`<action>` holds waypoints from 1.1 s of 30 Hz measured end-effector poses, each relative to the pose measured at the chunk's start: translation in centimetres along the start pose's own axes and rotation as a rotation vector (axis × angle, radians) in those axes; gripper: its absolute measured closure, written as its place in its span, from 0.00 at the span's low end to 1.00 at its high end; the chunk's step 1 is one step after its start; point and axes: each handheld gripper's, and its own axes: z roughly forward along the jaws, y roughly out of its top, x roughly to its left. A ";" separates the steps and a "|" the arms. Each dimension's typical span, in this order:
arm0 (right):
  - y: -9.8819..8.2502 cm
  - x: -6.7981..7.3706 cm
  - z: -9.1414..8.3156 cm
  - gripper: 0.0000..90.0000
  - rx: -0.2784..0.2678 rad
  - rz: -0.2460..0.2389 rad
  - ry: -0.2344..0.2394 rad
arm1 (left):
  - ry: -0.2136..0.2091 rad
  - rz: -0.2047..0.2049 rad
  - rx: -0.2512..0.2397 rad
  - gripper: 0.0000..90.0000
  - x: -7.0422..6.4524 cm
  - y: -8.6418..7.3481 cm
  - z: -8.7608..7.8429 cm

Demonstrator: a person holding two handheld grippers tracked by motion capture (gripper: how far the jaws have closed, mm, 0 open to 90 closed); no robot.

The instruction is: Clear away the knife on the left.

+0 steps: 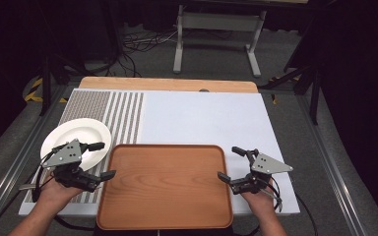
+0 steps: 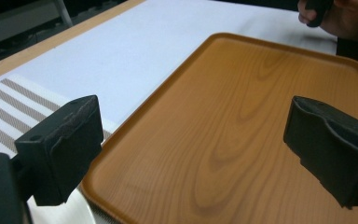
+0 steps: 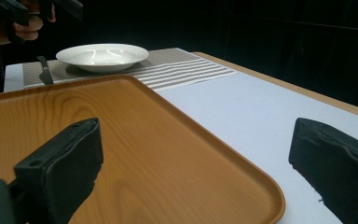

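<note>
A brown wooden tray (image 1: 165,184) lies empty at the table's near middle, also seen as the tray (image 2: 242,130) and the tray (image 3: 135,149). A white plate (image 1: 77,140) rests on the striped mat to its left; the plate (image 3: 101,56) looks empty. My left gripper (image 1: 102,160) hovers open at the tray's left edge, beside the plate, its jaws wide apart with nothing between them (image 2: 196,158). My right gripper (image 1: 231,163) stands open at the tray's right edge, jaws spread over the tray's corner (image 3: 193,163).
A white mat (image 1: 202,120) with a striped left section (image 1: 123,115) covers the wooden table. A dark knife-like utensil (image 3: 44,71) lies by the plate. Beyond the table stand a grey frame (image 1: 219,29) and cables on the floor.
</note>
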 end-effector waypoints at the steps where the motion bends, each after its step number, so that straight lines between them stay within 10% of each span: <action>1: 0.0 0.0 0.0 0.04 0.001 -0.002 0.000 | -0.002 0.005 0.006 0.06 0.1 0.0 -0.1; 33: 0.1 -0.1 -0.1 0.04 0.000 0.007 0.013 | -0.026 0.081 0.356 0.15 2.0 -1.9 -4.9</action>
